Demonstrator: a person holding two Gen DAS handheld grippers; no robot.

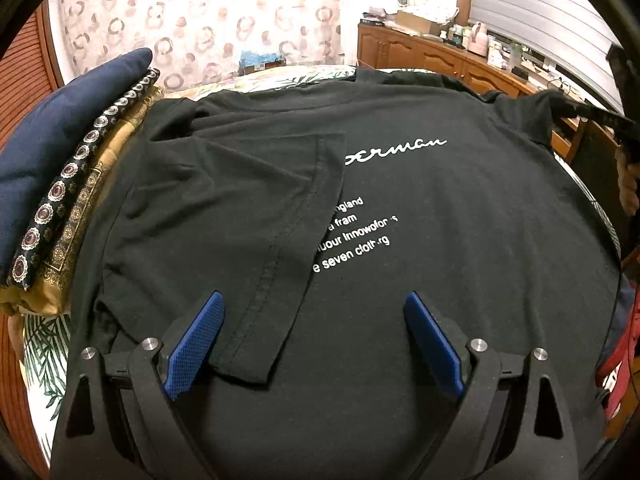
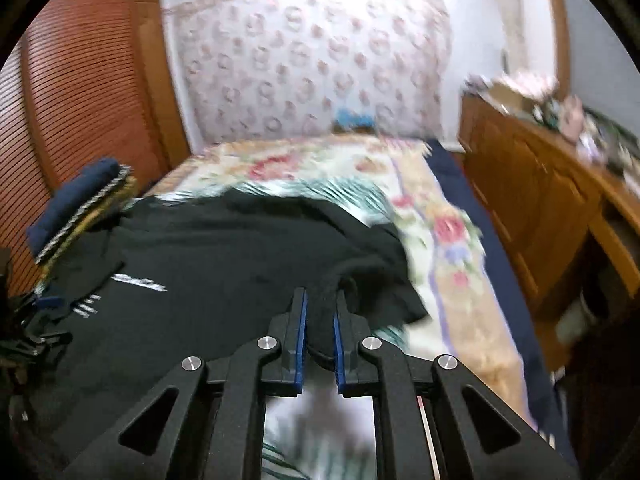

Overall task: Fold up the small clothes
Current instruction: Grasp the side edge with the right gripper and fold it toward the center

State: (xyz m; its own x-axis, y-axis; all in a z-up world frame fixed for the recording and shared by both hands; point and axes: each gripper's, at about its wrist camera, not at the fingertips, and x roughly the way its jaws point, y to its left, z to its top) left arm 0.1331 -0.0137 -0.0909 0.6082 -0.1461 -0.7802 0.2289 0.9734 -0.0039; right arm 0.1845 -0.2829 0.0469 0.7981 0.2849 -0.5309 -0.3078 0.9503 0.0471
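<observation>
Nearest in the left wrist view, the left gripper [image 1: 314, 344] hangs over the black T-shirt [image 1: 440, 208] with its blue pads [image 1: 196, 344] spread wide apart and nothing held between them; the hem of the shirt's folded-over left side lies just ahead of and between the fingers. The shirt is spread flat on the bed, white lettering partly covered by that fold. In the right wrist view, the right gripper [image 2: 320, 312] has its jaws drawn nearly together, clamped on a bunched edge of the black T-shirt [image 2: 224, 248], which rises off the floral bedspread [image 2: 440, 232] at the pinch. Left of the shirt sits a stack of folded clothes [image 1: 60, 184], navy on top. Further off stand a patterned headboard cover [image 1: 208, 24] and a wooden cabinet [image 1: 432, 56].
</observation>
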